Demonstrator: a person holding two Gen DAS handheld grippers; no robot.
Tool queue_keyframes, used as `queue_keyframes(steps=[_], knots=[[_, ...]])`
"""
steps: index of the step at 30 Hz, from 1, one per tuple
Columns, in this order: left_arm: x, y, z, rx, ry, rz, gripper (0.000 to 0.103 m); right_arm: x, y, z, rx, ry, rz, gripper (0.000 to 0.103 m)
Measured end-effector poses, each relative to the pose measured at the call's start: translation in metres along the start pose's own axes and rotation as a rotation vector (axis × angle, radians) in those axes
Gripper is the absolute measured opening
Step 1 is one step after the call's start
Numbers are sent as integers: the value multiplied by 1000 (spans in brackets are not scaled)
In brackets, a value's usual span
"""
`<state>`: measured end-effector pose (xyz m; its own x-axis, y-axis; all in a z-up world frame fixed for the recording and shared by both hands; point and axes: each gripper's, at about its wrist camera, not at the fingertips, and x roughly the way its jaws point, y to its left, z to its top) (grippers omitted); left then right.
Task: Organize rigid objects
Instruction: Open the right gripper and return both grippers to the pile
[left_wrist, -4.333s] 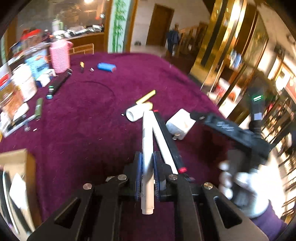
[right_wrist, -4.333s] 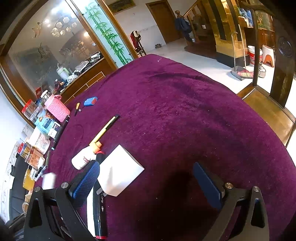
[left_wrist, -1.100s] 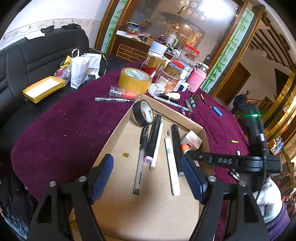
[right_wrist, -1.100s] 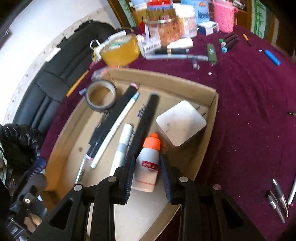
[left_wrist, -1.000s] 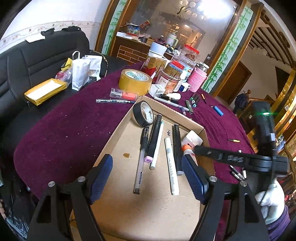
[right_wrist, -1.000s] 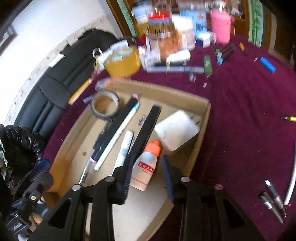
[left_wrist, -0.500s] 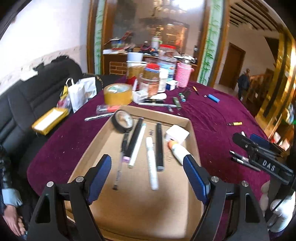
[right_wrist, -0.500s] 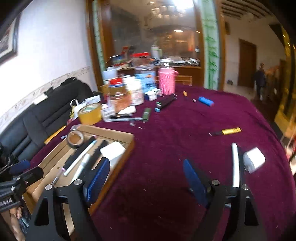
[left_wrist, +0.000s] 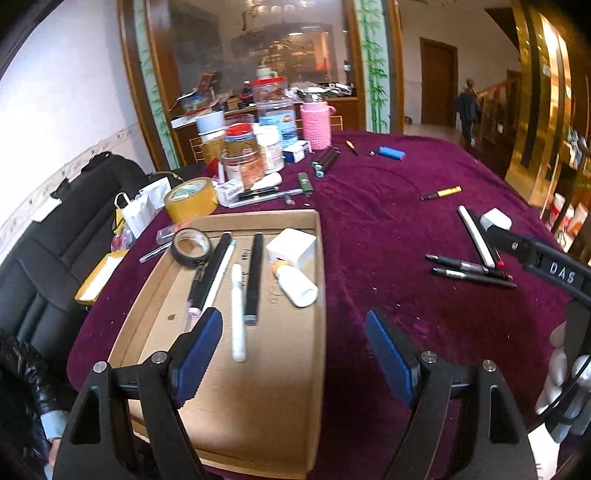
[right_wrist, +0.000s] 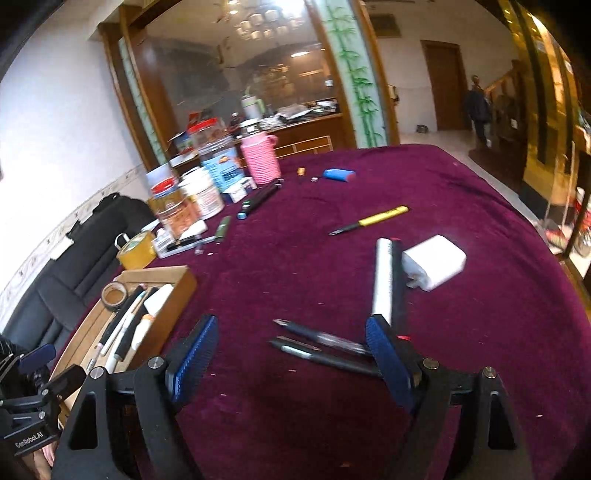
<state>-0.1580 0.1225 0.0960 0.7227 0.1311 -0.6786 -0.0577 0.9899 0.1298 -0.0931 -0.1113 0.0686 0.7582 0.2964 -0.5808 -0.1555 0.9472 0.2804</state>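
Both tongs tilt downward, jaws spread wide, nothing between them. Left gripper (left_wrist: 294, 345) straddles the right wall of the cardboard tray (left_wrist: 320, 295); right gripper (right_wrist: 291, 349), its jaws just opened, hangs over two dark pens (right_wrist: 325, 349), white charger (right_wrist: 434, 262) beyond its right finger.

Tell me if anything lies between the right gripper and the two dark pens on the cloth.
Nothing visible does. The right gripper is open and empty, and the two dark pens lie on bare purple cloth just ahead of its fingertips.
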Motion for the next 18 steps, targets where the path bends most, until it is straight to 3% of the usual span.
queue_keyframes(steps=[11, 18], knots=[[9, -39, 2, 81, 33, -4, 79, -13, -82, -3, 169, -10, -59, 85], [19, -51, -1, 81, 91, -76, 79, -6, -115, 1, 236, 38, -69, 85]])
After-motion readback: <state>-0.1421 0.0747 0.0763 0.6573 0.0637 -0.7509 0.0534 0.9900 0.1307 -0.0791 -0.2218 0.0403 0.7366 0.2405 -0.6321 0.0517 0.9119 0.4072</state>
